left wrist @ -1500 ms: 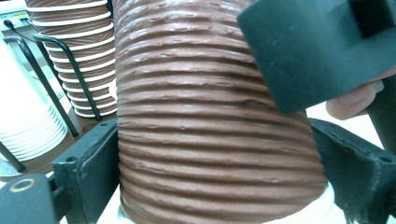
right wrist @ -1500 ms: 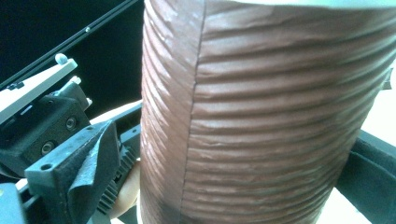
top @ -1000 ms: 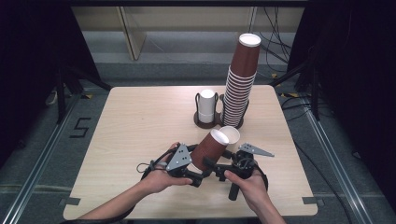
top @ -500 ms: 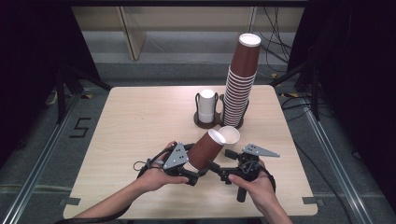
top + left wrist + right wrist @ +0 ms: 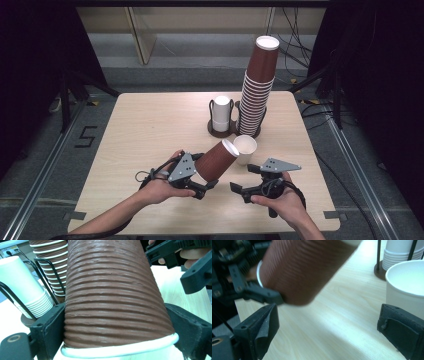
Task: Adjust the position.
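- Grip on the brown ribbed cup: the left gripper clamps it near its rolled white rim, one black jaw on each side as the left gripper view shows, so the cup lies tilted in the lower middle of the high view, base pointing up and right, clear of the table.
- That tilt looks chosen to offer the cup's free end toward the other hand, probably for separating or passing it.
- Right gripper, lower right of centre in the high view, holds nothing: its jaws have just been closing a little, yet in the right gripper view they stand wide apart with only bare tabletop between them.
- White paper cup stands upright on the table just right of the brown cup's raised end; in the right gripper view it sits by the right-hand jaw, whether touching I cannot tell.
- Brown cup's look: dark corrugated sleeve with close horizontal ridges, white curled lip, white bottom disc.
- Tall stack of brown cups and a short stack of white cups rest in a wire holder at upper centre, well apart from both hands, likely the supply.
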Tool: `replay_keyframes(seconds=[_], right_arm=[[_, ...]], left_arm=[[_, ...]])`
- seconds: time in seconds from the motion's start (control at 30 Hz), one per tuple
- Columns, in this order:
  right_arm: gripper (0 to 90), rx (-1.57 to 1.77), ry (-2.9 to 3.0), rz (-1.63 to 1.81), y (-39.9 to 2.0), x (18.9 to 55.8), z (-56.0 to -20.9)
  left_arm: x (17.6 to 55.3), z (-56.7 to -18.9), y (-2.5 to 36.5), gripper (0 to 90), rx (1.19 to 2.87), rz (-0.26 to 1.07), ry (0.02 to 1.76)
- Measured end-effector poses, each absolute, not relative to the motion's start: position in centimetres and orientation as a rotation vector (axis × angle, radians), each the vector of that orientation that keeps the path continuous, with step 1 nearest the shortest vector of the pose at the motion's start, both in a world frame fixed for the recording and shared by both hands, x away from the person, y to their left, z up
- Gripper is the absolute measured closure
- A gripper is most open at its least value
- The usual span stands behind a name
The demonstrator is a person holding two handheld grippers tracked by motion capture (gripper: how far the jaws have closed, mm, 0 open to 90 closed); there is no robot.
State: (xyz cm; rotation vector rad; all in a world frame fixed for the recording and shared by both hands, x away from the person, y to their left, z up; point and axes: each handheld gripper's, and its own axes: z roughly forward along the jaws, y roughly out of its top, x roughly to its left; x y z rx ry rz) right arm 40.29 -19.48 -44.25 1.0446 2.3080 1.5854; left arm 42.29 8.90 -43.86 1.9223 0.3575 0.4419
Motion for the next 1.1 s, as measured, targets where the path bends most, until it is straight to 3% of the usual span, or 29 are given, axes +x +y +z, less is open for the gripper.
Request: replay_keyframes(seconds=[1.1], right_arm=[[8.0,0.529,2.687,1.2,-18.4,40.4,-44.7]], left_arm=[[40.2,-43.1,9.8,9.8,2.045,0.404,0.182]])
